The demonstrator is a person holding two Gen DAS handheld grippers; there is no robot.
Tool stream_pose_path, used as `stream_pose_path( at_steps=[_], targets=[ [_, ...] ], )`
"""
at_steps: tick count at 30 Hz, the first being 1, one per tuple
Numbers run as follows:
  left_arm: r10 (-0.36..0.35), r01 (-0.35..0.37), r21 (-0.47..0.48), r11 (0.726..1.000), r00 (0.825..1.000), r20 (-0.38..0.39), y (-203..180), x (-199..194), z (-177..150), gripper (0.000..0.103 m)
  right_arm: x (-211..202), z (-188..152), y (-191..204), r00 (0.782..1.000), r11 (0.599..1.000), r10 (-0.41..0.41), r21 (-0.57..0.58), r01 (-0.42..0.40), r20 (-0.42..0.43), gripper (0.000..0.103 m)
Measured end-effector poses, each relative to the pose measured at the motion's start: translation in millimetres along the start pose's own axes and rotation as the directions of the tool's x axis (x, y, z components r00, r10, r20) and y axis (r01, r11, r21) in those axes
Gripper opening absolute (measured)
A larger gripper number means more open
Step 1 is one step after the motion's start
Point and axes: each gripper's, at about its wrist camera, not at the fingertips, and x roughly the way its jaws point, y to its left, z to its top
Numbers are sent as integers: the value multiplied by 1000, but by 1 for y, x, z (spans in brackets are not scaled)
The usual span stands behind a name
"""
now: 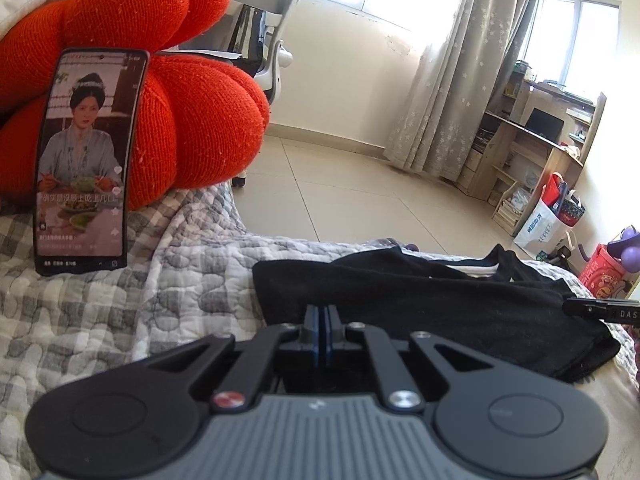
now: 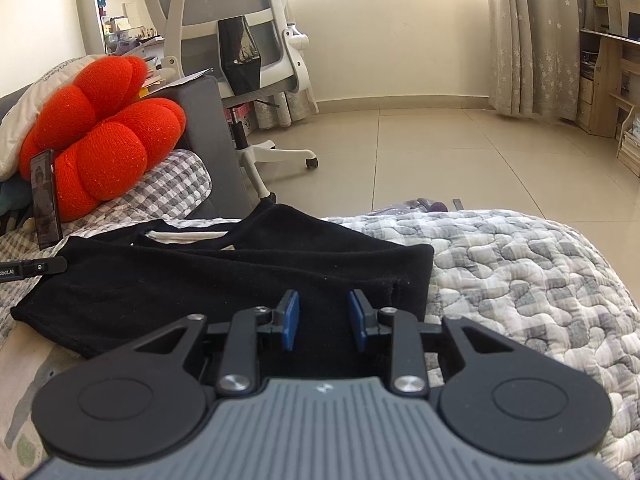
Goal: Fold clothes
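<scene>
Right wrist view shows the black shirt [image 2: 224, 280] lying crosswise on the bed [image 2: 520, 272], its near edge just beyond the spread, empty right gripper [image 2: 323, 318]; the left gripper [image 1: 323, 326] is pressed together.

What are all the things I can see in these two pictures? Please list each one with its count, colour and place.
garment: one, black, folded flat on the quilt
quilt: one, grey and white check, covering the bed
cushion: one, red knitted, at the bed's far left
phone: one, black, screen lit, upright against the cushion
office chair: one, white and grey, on the floor behind the bed
curtain: one, beige, at the window
wooden desk: one, light wood, by the curtain
left gripper: one, black, blue pads, shut, over the garment
right gripper: one, black, blue pads, open, over the garment
</scene>
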Motion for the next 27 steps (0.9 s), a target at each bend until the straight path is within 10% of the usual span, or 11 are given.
stream_pose_path(
  at_steps=[23,27],
  targets=[
    [-73,76,35,997,995,-67,-25,-78,-48,7,-67,-35,19,997,1000,-3,-23,1,-80,34],
    [-19,24,111,993,999,-40,-24,-88,-45,22,-77,-38,17,998,1000,-8,-10,7,-66,35]
  ],
)
